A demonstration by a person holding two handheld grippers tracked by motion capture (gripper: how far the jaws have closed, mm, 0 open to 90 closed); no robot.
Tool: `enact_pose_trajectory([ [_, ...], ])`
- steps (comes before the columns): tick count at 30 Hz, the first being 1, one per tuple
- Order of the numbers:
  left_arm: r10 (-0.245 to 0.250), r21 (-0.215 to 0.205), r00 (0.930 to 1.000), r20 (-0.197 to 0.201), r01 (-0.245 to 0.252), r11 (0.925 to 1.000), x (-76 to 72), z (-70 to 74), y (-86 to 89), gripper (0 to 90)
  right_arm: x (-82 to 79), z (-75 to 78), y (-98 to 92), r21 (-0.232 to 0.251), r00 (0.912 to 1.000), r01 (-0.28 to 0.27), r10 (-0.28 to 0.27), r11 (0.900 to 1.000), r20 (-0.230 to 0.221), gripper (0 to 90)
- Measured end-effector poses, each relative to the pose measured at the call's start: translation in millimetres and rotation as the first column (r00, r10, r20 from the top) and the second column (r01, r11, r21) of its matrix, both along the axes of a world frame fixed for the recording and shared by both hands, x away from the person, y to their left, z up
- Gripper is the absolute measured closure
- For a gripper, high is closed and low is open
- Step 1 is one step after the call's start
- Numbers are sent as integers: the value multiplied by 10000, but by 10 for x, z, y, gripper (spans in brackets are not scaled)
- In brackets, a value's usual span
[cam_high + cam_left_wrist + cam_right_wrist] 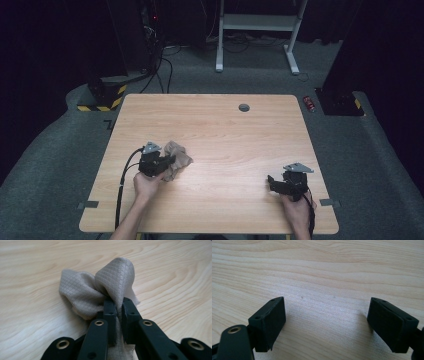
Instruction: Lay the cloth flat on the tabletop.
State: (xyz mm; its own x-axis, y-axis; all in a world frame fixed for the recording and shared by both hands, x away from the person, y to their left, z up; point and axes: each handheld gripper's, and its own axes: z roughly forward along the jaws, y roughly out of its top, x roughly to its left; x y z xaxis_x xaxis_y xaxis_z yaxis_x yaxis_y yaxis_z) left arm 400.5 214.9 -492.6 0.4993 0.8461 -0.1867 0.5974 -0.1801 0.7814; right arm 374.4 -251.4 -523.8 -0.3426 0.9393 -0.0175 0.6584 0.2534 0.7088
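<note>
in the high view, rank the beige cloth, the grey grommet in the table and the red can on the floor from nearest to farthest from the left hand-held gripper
1. beige cloth: pinched in the left hand-held gripper, on the table's left side.
2. grey grommet: set into the tabletop near its far edge, right of centre.
3. red can: on the carpet off the table's far right corner.
</note>
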Motion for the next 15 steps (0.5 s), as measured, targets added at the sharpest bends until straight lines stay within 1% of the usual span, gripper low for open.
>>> enact_pose_trajectory([
  [2,-147,-214,9999,68,148,9997,4,32,-49,837,0,0,0,2,10000,2,-2,10000,0,149],
  [6,-463,-175,9988,136,465,9988,32,84,-186,836,-1,-1,2,17,10000,19,-19,10000,5,149],
  [8,-603,-150,9981,109,605,9981,49,95,-246,837,-1,-1,2,18,10000,21,-21,10000,5,149],
  [11,-756,-312,9971,13,756,9966,77,83,-336,836,-1,-1,2,18,10000,27,-27,10000,5,149],
  [13,-823,-503,9966,-68,818,9954,84,72,-387,836,-1,0,2,12,10000,28,-28,10000,-8,148],
  [15,-959,-599,9954,-66,953,9936,86,75,-437,835,-1,0,3,16,10000,30,-30,10000,-9,148],
])
